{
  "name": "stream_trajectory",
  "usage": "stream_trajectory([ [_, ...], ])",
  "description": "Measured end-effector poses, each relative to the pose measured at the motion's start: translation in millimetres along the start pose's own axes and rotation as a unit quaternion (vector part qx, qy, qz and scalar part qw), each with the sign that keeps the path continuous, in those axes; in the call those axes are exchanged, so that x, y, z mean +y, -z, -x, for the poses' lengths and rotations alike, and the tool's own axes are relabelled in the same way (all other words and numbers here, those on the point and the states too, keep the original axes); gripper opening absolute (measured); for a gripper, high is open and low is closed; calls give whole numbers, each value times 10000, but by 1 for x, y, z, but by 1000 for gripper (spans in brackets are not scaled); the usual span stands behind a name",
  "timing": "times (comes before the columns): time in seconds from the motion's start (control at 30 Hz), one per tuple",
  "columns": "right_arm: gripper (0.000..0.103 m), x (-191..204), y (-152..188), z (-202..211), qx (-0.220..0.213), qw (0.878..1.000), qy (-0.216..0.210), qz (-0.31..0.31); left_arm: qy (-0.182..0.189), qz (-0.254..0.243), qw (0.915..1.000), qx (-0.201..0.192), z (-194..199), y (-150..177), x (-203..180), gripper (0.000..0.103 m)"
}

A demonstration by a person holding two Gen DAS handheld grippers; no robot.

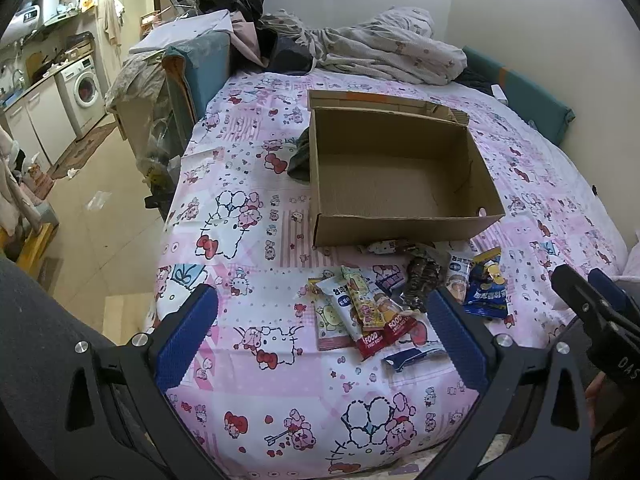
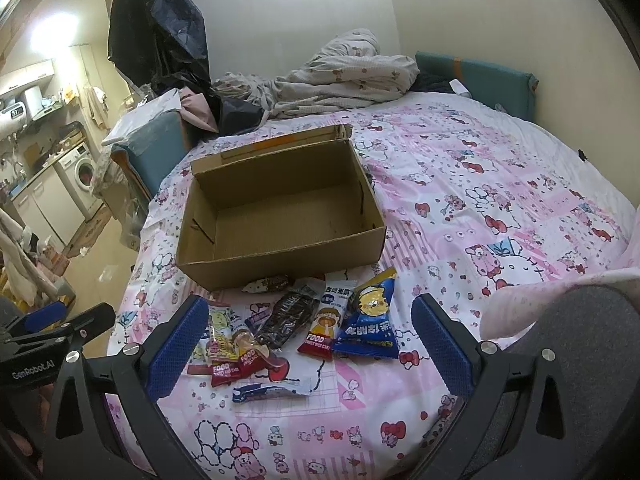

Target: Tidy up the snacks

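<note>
An open, empty cardboard box (image 1: 400,172) sits on the pink bedspread; it also shows in the right wrist view (image 2: 280,208). Several snack packets lie in front of it: a blue triangular bag (image 2: 370,320) (image 1: 486,288), a dark packet (image 2: 286,316) (image 1: 420,280), red-and-white rice cake packets (image 2: 324,320) (image 1: 376,312) and a small blue-white packet (image 2: 272,390) (image 1: 412,354). My left gripper (image 1: 324,332) is open and empty just before the snacks. My right gripper (image 2: 310,340) is open and empty, its fingers either side of the snack pile.
The bed (image 2: 500,200) carries a crumpled blanket (image 2: 340,72) at the far end, by the wall. The bed's left edge drops to the floor (image 1: 92,216). A washing machine (image 1: 82,88) and cabinets stand far left. A teal cushion (image 2: 480,76) lies against the wall.
</note>
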State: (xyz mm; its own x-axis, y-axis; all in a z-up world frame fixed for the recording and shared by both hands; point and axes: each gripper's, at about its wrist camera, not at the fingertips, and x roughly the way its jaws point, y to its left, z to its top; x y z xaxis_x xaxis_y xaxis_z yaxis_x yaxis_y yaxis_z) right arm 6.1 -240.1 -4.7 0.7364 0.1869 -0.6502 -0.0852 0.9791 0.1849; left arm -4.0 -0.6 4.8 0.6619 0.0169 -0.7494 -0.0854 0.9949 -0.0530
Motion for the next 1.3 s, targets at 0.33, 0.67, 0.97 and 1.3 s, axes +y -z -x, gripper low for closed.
stream_trajectory([
  [0.33, 103, -1, 1, 0, 5, 10000, -14, -16, -16, -15, 10000, -14, 0, 0, 0, 103],
  [0.67, 103, -2, 1, -2, 17, 10000, -4, -47, -27, -22, 10000, -26, 2, 0, 0, 103],
  [0.97, 103, -3, 1, -2, 17, 10000, 15, -81, -46, -43, 10000, -55, 4, 0, 1, 103],
  [1.3, 103, -4, 1, -3, 18, 10000, 6, -76, -46, -31, 10000, -27, 4, -1, 1, 103],
])
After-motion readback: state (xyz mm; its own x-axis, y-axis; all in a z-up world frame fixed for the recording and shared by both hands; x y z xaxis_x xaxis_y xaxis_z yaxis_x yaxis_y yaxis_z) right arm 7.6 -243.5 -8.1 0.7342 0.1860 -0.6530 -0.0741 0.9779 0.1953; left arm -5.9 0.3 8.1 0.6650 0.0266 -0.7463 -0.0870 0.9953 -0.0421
